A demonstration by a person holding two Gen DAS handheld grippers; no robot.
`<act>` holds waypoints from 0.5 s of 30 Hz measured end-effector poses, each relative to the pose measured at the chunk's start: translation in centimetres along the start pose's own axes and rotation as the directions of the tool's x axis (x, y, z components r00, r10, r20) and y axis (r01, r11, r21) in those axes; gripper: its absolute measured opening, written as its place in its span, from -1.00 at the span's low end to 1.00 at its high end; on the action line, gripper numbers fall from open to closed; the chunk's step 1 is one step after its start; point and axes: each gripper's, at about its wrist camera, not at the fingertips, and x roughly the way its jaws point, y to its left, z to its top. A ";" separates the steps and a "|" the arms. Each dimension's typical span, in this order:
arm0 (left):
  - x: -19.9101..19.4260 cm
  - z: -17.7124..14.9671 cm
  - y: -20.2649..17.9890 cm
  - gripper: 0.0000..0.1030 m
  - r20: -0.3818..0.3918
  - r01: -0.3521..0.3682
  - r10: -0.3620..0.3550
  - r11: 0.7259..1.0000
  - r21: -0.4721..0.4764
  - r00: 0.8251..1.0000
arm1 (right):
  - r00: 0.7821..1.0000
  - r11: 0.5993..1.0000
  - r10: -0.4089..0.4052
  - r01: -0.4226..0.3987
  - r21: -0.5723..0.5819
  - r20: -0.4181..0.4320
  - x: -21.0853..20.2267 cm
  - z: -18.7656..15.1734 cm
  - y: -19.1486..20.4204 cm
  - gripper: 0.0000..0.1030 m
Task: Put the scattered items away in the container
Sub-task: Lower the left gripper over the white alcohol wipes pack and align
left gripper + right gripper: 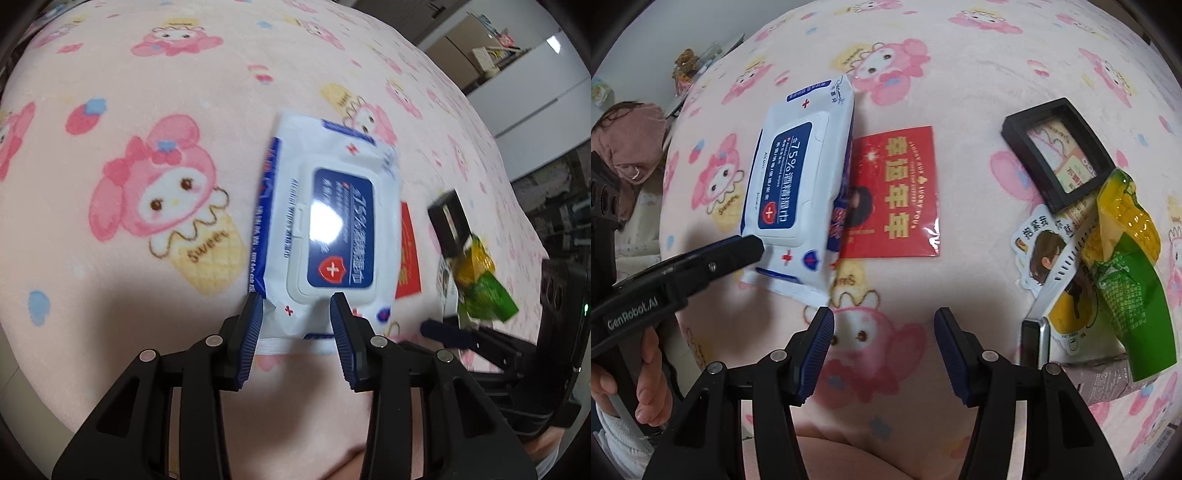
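Gripping glossy rectangular wipes pack point(325, 229), left tool point(297, 314), fleecy blanket point(110, 92)

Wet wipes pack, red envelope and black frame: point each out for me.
wet wipes pack point(798, 184), right wrist view, on its blue lid label.
red envelope point(897, 195), right wrist view, on its gold lettering.
black frame point(1021, 138), right wrist view, on its left border.
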 end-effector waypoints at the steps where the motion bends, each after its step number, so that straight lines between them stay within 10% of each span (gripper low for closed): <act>1: -0.2 0.1 -0.1 -0.25 0.022 -0.017 0.018 1.000 -0.005 1.000 | 1.000 1.000 0.001 -0.001 0.005 0.002 0.0 0.0 -0.2 0.03; 4: -0.7 0.3 0.0 -0.25 0.087 -0.092 0.092 0.996 -0.011 0.992 | 1.000 1.000 0.000 0.000 0.015 0.005 -0.2 -0.1 -0.5 0.03; 11: 0.7 0.1 -1.7 -0.28 -0.040 -0.008 0.010 0.998 0.056 0.999 | 1.000 1.000 0.005 -0.006 0.030 0.012 -0.3 -0.2 -0.8 0.03; 15: 2.1 -1.8 -5.5 -0.41 -0.174 0.161 -0.137 0.978 0.133 0.975 | 0.999 0.997 -0.003 0.000 0.082 0.041 -1.1 -0.3 -1.8 0.03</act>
